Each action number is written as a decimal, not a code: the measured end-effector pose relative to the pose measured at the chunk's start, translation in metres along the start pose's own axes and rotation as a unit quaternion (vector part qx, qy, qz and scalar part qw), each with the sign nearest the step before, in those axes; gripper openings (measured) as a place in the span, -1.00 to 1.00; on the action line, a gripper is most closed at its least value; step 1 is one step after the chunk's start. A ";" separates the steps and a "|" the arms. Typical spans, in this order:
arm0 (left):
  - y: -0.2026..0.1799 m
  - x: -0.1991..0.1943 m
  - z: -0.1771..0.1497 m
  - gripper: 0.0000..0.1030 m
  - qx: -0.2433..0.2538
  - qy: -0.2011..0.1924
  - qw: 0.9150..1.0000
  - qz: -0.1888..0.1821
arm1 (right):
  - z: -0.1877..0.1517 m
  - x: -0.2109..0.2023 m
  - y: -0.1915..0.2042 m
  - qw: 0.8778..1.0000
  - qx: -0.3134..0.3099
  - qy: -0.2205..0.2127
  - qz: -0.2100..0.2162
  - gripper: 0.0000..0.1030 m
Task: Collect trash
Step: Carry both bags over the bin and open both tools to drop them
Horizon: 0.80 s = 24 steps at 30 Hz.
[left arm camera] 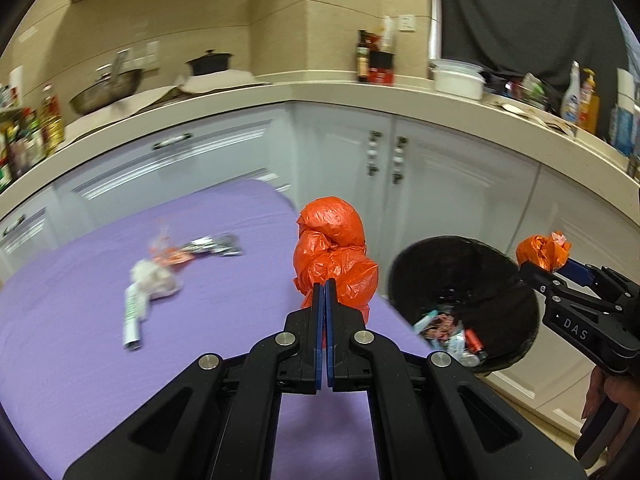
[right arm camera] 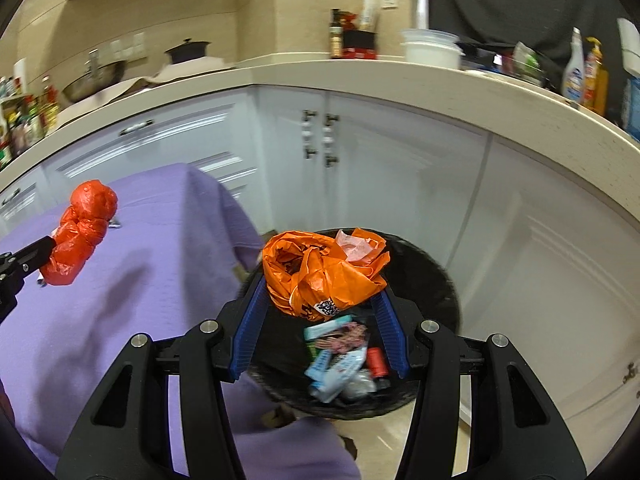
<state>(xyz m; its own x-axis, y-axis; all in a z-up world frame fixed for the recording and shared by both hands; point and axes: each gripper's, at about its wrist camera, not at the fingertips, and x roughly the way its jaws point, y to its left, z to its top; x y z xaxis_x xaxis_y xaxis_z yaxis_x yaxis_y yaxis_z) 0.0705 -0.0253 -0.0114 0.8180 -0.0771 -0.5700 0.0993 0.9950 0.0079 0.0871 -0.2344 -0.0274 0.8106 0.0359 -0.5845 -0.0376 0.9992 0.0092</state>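
Trash: left gripper point(left arm camera: 325, 286) pinches a red bag point(left arm camera: 334, 256) over the purple tablecloth point(left arm camera: 80, 340); right gripper point(right arm camera: 320, 300), jaws wide, cradles an orange bag point(right arm camera: 324, 268) above the black bin point(right arm camera: 444, 280) by white cabinets point(right arm camera: 400, 168).

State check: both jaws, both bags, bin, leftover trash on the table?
Left gripper: jaws shut on red crumpled plastic bag.
Right gripper: jaws apart, orange crumpled plastic bag between them, over the bin.
Black round trash bin: open, wrappers inside.
Loose wrappers and tissue: lying on purple tablecloth.
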 end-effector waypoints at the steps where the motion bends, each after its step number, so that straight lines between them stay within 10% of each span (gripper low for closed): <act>1: -0.008 0.004 0.001 -0.98 0.005 0.001 1.000 -0.004 | 0.000 0.001 -0.006 1.000 0.004 0.000 -0.004 -0.01; 24: -0.113 0.074 0.010 -0.98 0.067 0.029 0.996 -0.056 | -0.013 0.035 -0.068 0.998 0.045 0.015 -0.040 -0.01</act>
<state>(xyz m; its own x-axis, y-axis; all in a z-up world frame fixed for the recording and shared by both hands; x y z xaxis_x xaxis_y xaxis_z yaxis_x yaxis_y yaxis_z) 0.1255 -0.1440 -0.0462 0.7635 -0.1791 -0.6204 0.2658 0.9628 0.0491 0.1101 -0.3014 -0.0589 0.7915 -0.0425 -0.6097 0.0798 0.9962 0.0341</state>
